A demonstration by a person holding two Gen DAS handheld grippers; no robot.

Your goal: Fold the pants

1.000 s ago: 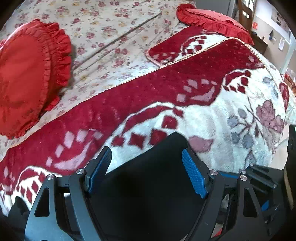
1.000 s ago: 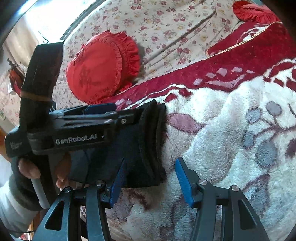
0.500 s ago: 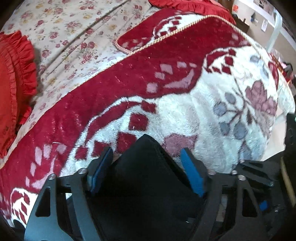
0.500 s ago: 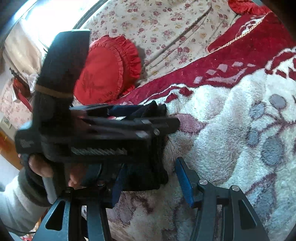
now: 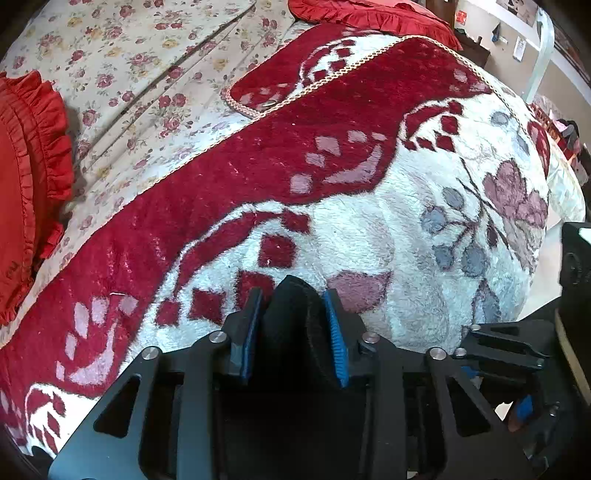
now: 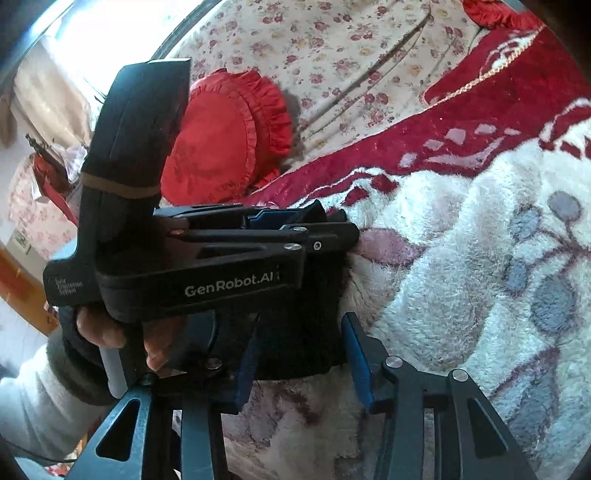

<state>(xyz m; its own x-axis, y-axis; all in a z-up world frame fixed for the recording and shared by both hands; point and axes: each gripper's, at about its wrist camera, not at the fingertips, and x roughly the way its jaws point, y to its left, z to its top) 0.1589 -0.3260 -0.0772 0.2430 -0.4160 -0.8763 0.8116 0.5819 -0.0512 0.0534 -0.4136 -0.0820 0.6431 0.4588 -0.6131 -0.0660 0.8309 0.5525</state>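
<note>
Black pants lie folded at the near edge of a red and white fleece blanket. My left gripper points steeply down at their far corner. Its jaws are closing, and the blue pads press a bunched peak of the black cloth between them. In the right wrist view, the left gripper lies across the pants, held by a person's hand. My right gripper straddles the near edge of the pants. Its jaws are closing, with a small gap still showing beside the right pad.
A red heart-shaped ruffled cushion rests on the floral sheet to the left. A second red cushion lies at the far end of the bed. The blanket drops off at the bed's right edge.
The left jaws have narrowed from wide open onto the pants corner, bunching it into a peak. The left gripper has tipped down and edged forward. The right jaws have narrowed a little.
</note>
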